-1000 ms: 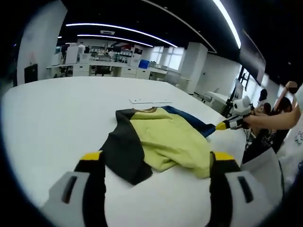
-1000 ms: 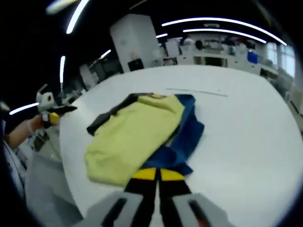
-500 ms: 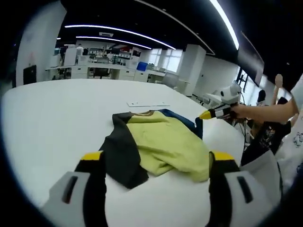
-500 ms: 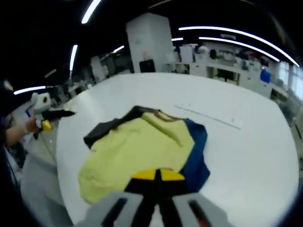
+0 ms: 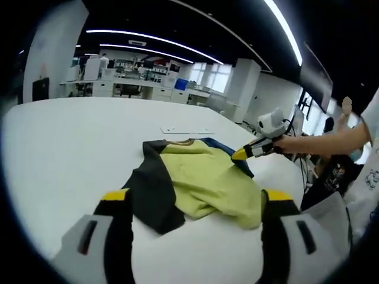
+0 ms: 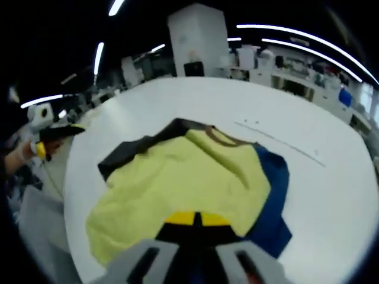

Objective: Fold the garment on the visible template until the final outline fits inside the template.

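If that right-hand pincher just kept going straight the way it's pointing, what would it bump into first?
Most likely the garment: the right gripper has its jaws together and aims at the yellow panel just ahead of its tips. Depth is hard to judge, so it may already be touching the cloth on the white table.

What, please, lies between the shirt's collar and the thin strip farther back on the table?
In the left gripper view, nothing: only bare white table separates the shirt collar from the strip. The right gripper view shows the same gap.
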Demonstrator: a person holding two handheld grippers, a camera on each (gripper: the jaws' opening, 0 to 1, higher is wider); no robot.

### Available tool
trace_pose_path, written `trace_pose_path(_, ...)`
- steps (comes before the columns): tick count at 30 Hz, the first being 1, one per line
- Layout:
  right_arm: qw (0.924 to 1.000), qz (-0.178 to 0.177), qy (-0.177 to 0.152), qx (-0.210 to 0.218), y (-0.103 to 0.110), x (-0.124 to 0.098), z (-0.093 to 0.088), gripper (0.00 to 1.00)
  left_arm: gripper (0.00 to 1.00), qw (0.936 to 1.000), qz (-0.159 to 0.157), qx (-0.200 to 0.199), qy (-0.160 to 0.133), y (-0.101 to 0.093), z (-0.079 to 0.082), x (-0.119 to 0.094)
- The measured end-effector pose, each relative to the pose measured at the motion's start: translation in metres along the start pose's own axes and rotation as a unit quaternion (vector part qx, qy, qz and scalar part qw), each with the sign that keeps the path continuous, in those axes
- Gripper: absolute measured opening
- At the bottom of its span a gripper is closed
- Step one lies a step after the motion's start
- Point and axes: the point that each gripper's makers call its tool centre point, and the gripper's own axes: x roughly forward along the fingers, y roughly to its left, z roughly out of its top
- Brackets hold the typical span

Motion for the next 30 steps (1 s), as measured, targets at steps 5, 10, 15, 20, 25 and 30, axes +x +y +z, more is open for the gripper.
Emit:
trace_pose_path(5, 0.9999, 0.002, -0.011, 0.001, -0.002, -0.007, 0.002, 0.04, 0.88, 1.0000, -0.003, 0.001, 0.005, -0.002, -0.001, 0.003)
trace_pose_path(10, 0.9996, -0.003, -0.028, -0.004, -0.007, -0.018, 0.005, 0.33, 0.90, 1.0000, -0.005, -0.001, 0.006, -0.004, -0.002, 0.005)
trace_pose_path(15, 0.9990, -0.015, -0.043, 0.004, -0.022, -0.027, -0.003, 0.61, 0.90, 0.9999, -0.006, 0.002, 0.012, -0.005, -0.006, 0.006)
trace_pose_path(20, 0.9981, -0.027, -0.041, 0.037, -0.039, -0.034, -0.015, 0.61, 0.90, 0.9999, -0.009, -0.005, 0.012, -0.007, -0.010, 0.008)
trace_pose_path(25, 0.9942, -0.034, -0.053, 0.087, -0.050, -0.040, -0.024, 0.47, 0.90, 0.9998, -0.012, -0.007, 0.018, -0.011, -0.020, 0.007)
trace_pose_path(30, 0.9896, -0.039, -0.056, 0.126, -0.061, -0.039, -0.035, 0.37, 0.90, 0.9997, -0.011, -0.017, 0.015, -0.009, -0.021, 0.006)
